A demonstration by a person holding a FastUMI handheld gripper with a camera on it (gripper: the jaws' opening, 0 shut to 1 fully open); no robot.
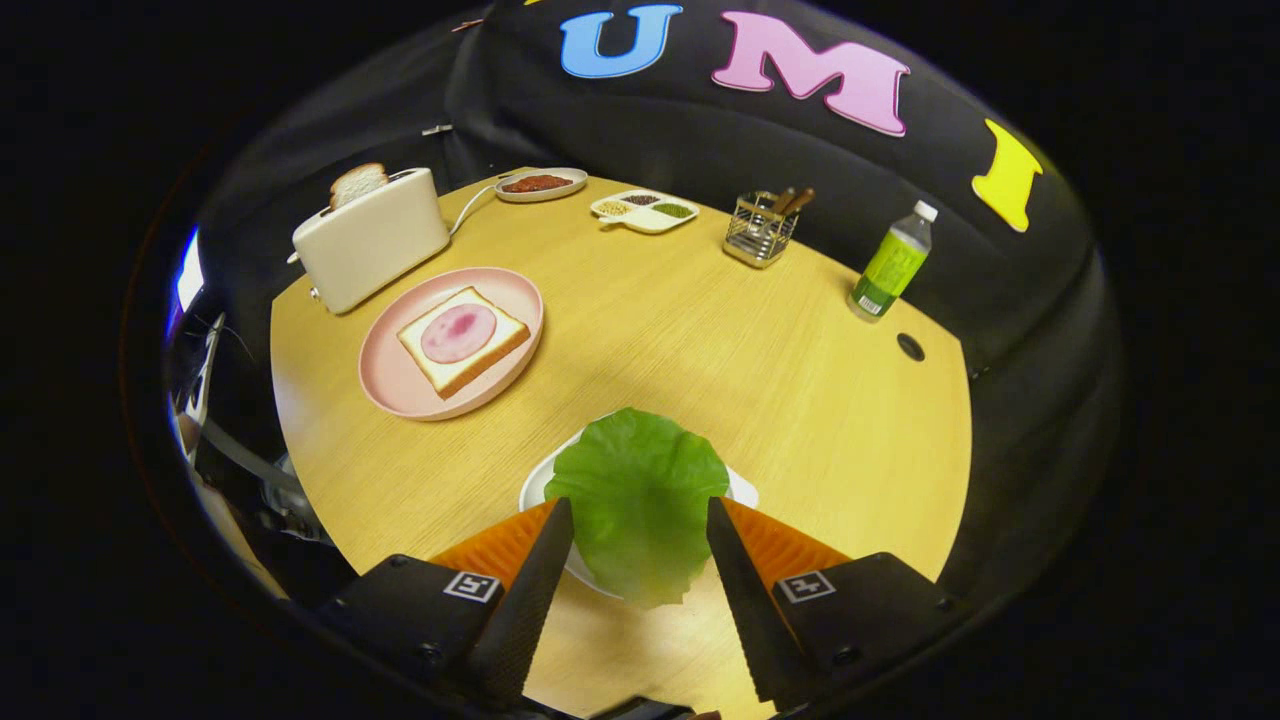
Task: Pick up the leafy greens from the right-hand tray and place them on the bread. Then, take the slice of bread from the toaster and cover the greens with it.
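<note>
- Nearest of all, at the desk's [700,330] near edge, the gripper [640,515] has its two dark fingers [535,580] spread wide, one on each side of the leafy greens [640,500]; both fingertips sit right at the leaf's edges, but whether they press on it I cannot tell.
- Under the leaf, a small white tray [537,490] peeks out beside the fingertips, with the greens covering most of it.
- Beyond the fingers, toward the desk's left side, a pink plate [400,385] carries a slice of bread [463,340] topped with a round pink slice of meat [458,332].
- Just behind the plate, at the far left corner, a cream toaster [372,240] stands with a second bread slice [358,183] sticking up from its slot.
- Along the far edge sit an oval dish [540,185] of something red-brown, then a divided white dish [645,211] with small fillings.
- Farther right along that edge stands a wire holder [758,232] with brown sticks in it.
- At the far right corner, a green-labelled bottle [893,262] stands upright, near a dark round hole [910,347] in the desktop.
</note>
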